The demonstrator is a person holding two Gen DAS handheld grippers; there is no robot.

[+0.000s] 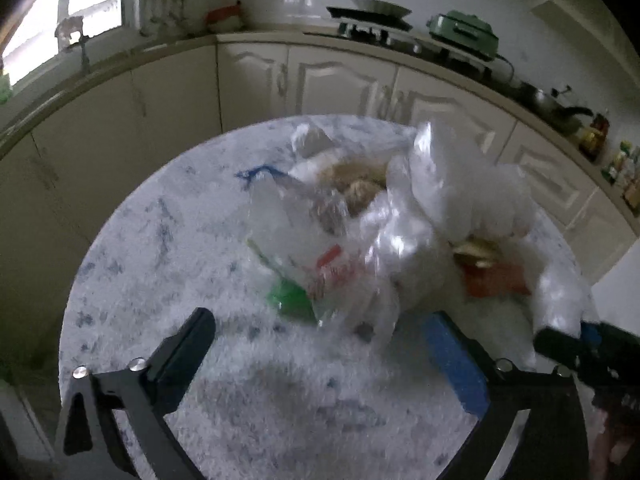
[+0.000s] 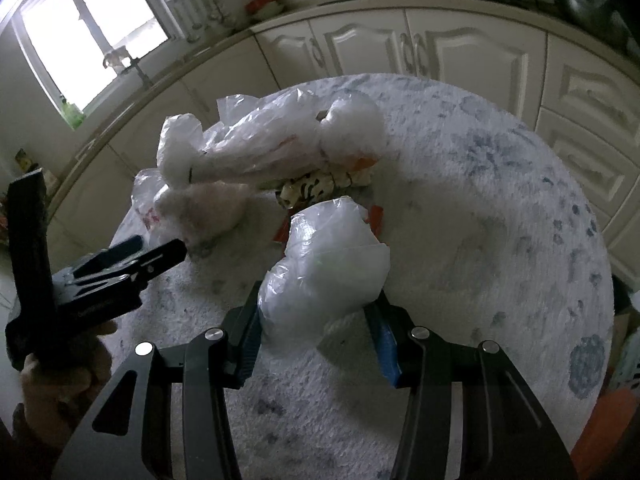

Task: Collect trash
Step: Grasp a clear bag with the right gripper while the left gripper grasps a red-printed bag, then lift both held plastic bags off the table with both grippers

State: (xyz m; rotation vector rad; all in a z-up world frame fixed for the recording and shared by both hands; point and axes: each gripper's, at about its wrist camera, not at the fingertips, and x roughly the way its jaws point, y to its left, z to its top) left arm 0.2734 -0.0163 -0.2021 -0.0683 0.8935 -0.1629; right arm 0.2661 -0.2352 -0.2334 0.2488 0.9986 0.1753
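Trash piled mid-desk (image 1: pixel 160 280), round top w/ mottled white-blue cover. Left tongs (image 1: pixel 320 332) spread wide, nothing between pads, poised just short of clear plastic bag (image 1: pixel 304 240) w/ green and red scraps inside; that view blurred. Same left tongs seen from right cam (image 2: pixel 160 248) at left edge, gripped by hand (image 2: pixel 60 380), tips close to white bag heap (image 2: pixel 260 152). Right tongs (image 2: pixel 316 332) clamped on crumpled white plastic bag (image 2: pixel 328 264), part-way closed, bag bulging up between blue-padded fingers (image 2: pixel 386 344), lifted edge over desk, rest trailing toward pile. Patterned wrapper (image 2: pixel 308 190) and orange scrap (image 2: pixel 376 216) lying between held bag and heap. Brown crumpled paper (image 1: pixel 356 184) at far side of pile in left view. Cream cabinets (image 2: pixel 440 52) behind, window (image 2: pixel 100 28) upper left.
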